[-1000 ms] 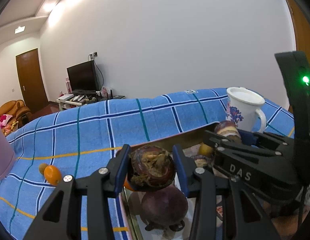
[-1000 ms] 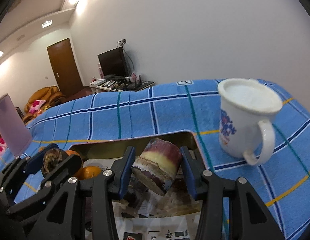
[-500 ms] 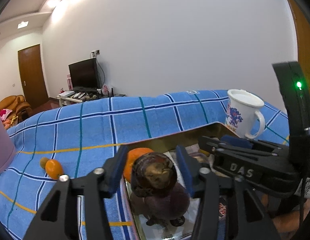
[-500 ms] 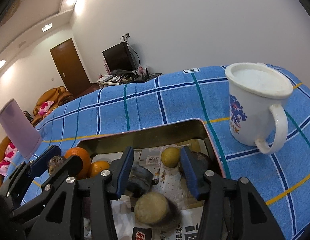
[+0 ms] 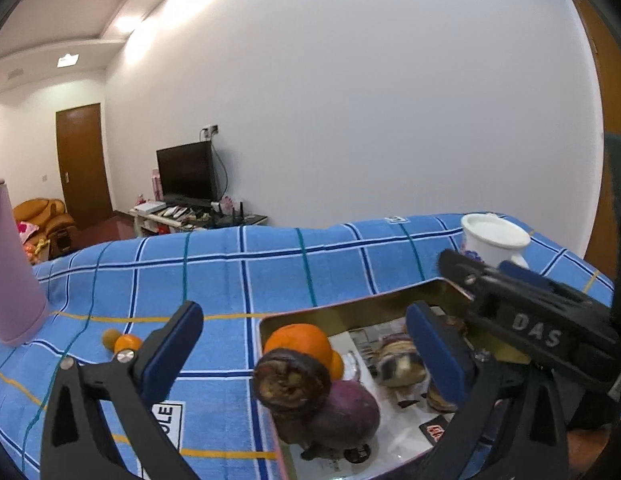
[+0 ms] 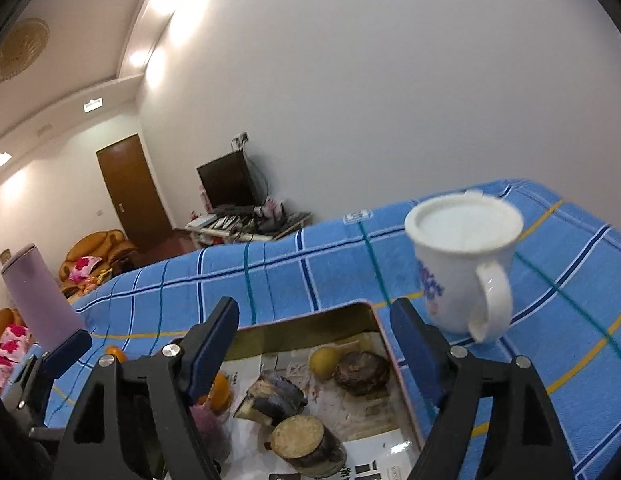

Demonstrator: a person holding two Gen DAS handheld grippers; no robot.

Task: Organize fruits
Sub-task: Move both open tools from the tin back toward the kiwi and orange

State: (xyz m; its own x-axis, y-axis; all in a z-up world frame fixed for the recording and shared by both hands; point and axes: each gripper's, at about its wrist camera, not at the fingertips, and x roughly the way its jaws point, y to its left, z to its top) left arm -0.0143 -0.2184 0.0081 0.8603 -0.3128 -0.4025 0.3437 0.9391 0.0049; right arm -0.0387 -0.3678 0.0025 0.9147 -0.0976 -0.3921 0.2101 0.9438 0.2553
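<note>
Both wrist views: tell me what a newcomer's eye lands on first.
The gold-walled metal tray, lined with newspaper and heaped with produce, sits on the blue checked cloth; an orange fills its near-left corner. Right of the tray stands a white flowered enamel mug. Both grippers hang open above it.

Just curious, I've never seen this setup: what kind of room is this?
Likely a home living room: a black flat-screen television on a low stand, an orange upholstered armchair, and a brown wooden door.

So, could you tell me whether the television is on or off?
Off: the television screen is uniformly black in both wrist views.
</note>
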